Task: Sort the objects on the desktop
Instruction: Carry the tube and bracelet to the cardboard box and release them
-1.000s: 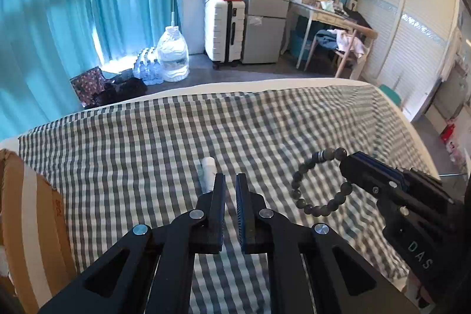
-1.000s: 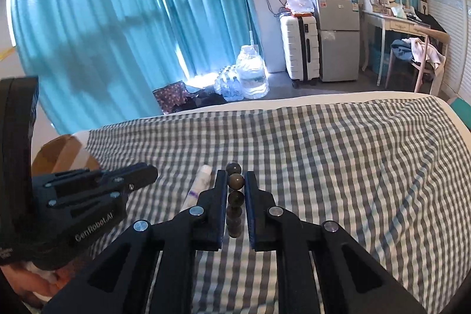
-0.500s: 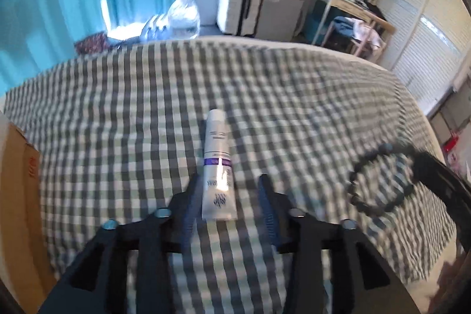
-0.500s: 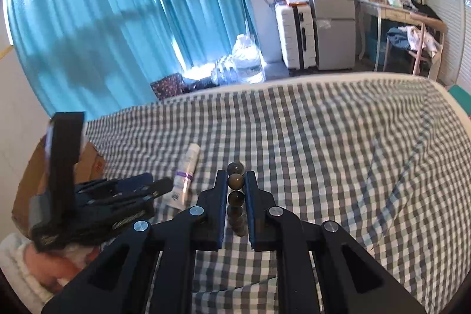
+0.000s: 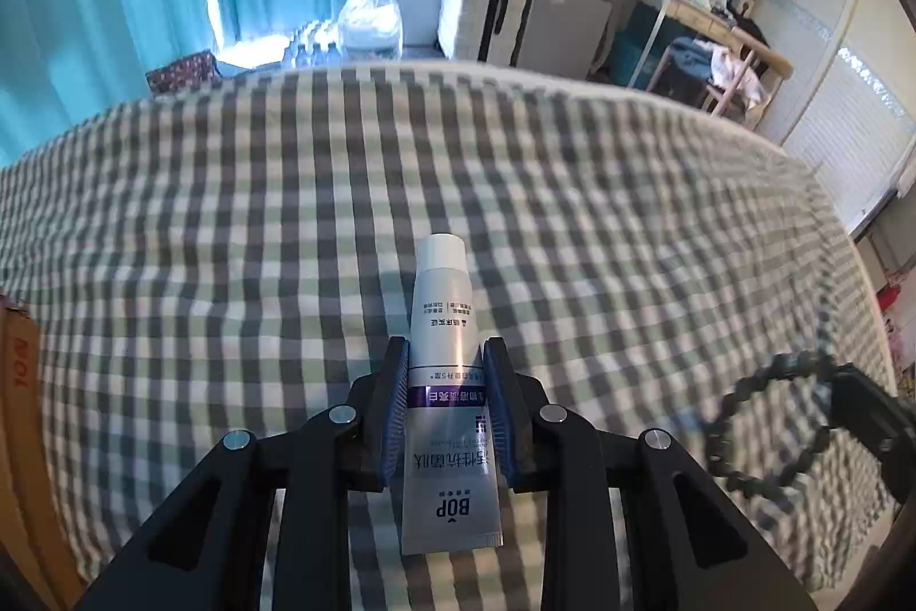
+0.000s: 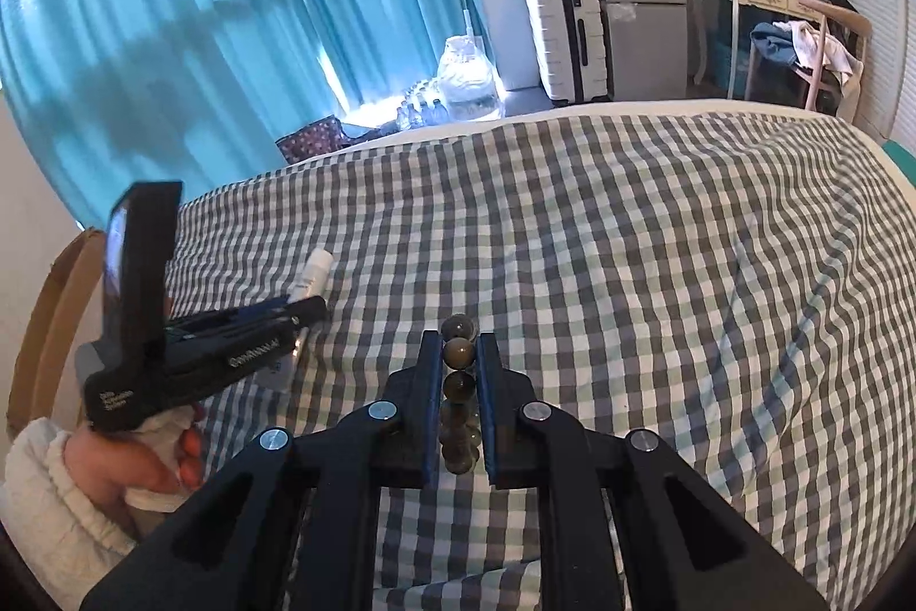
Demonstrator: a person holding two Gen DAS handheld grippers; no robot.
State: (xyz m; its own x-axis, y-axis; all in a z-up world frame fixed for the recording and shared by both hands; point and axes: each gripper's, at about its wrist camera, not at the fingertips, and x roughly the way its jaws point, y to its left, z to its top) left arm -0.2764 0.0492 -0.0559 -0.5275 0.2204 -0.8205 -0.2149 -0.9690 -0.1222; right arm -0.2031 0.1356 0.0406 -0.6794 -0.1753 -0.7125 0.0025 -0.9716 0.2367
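Between the left gripper [image 5: 446, 410] pads lies a BOP cream tube [image 5: 443, 382], flanked, grip uncertain; at 3 o'clock the right gripper [image 6: 459, 399] pinches a bead bracelet [image 6: 458, 382]; neither is sorted yet

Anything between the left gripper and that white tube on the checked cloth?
Nothing visible. The white tube already lies between the left gripper fingers, on the checked cloth, pads close beside it.
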